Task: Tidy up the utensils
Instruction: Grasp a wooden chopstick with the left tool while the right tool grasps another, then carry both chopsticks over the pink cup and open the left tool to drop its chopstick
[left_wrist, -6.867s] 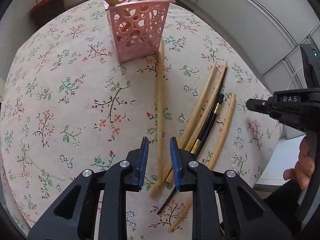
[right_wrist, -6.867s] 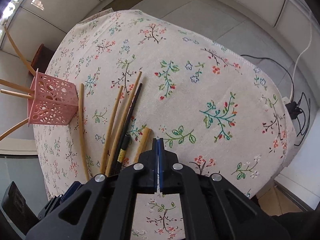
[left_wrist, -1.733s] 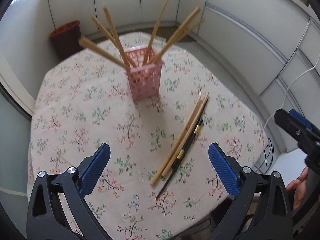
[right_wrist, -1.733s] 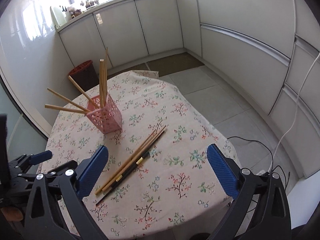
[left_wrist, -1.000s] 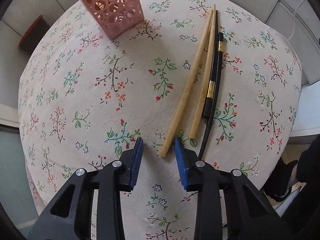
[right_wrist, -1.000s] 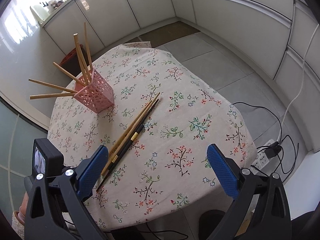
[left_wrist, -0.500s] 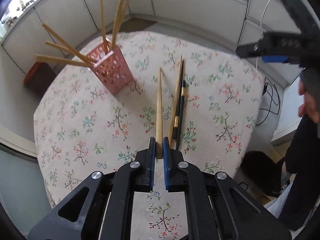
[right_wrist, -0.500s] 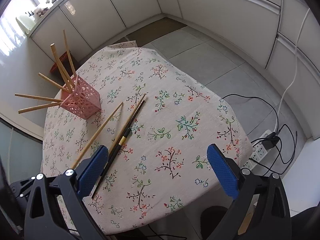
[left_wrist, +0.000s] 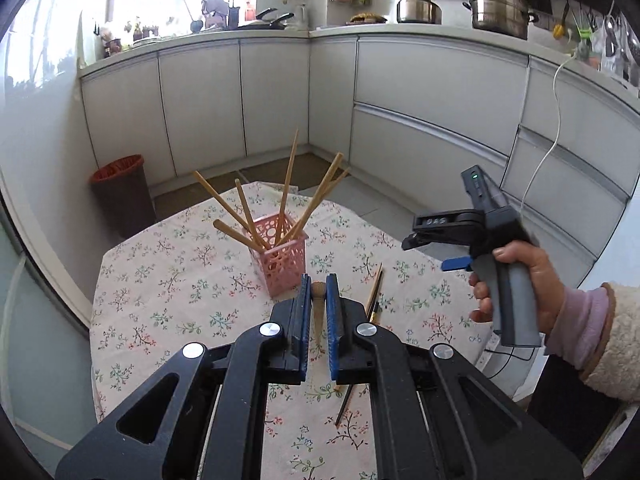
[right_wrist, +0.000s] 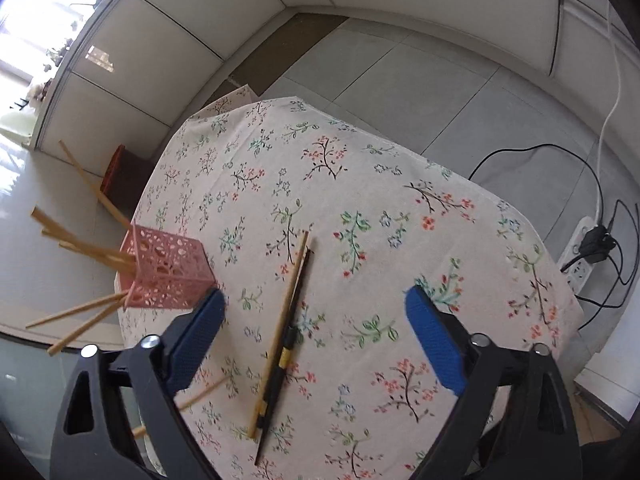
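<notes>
My left gripper (left_wrist: pixel 318 294) is shut on a wooden chopstick (left_wrist: pixel 318 308), held high above the table with its butt end between the pads. The pink perforated holder (left_wrist: pixel 280 260) stands just beyond, with several wooden chopsticks leaning out of it; it also shows in the right wrist view (right_wrist: pixel 168 270). A wooden chopstick (right_wrist: pixel 284 320) and a black chopstick with a gold band (right_wrist: pixel 282 356) lie side by side on the floral tablecloth (right_wrist: pixel 400 220). My right gripper (right_wrist: pixel 316 336) is wide open and empty above them; it shows in the left wrist view (left_wrist: pixel 436 236), held by a hand.
The table edge drops to a tiled floor with a power strip (right_wrist: pixel 580 264) and cables at the right. A brown-red bin (left_wrist: pixel 124 196) stands by the white cabinets beyond the table. Pots sit on the counter.
My left gripper has lifted the wooden chopstick off the cloth and raised it toward the pink holder. My right gripper has dropped closer to the two chopsticks left on the table, still open.
</notes>
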A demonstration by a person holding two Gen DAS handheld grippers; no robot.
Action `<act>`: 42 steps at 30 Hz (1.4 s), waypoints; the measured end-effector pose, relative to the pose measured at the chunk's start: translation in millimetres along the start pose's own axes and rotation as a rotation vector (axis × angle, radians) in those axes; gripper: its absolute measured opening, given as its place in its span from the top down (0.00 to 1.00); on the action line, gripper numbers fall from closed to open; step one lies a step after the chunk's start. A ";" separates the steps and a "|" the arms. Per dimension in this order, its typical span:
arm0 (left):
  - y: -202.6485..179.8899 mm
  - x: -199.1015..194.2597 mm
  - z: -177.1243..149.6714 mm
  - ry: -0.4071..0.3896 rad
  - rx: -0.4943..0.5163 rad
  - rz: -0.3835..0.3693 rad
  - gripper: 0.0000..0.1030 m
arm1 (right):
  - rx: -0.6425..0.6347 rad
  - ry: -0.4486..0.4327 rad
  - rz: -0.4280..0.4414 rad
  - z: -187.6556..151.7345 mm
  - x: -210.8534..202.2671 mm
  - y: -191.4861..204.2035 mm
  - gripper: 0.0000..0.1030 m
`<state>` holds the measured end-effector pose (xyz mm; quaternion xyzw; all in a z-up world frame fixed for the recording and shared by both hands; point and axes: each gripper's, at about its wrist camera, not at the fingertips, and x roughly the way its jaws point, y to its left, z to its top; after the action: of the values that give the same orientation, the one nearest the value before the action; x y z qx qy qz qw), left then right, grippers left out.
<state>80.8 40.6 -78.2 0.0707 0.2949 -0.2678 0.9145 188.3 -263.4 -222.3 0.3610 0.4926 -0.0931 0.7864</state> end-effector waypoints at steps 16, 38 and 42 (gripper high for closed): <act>30.3 -6.6 1.4 -0.024 -0.080 0.003 0.94 | -0.141 -0.007 -0.197 16.0 83.9 40.7 0.73; 22.1 -13.7 13.3 -0.031 -0.135 0.084 0.94 | -0.319 -0.202 0.061 -33.2 -49.5 69.8 0.94; 17.0 -14.9 17.2 -0.031 -0.139 0.102 0.94 | -0.382 -0.255 0.118 -49.5 -86.9 78.5 0.94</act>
<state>88.2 56.8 -56.0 0.0177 0.2947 -0.2006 0.9341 149.5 -192.3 -124.3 0.2188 0.3761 0.0030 0.9004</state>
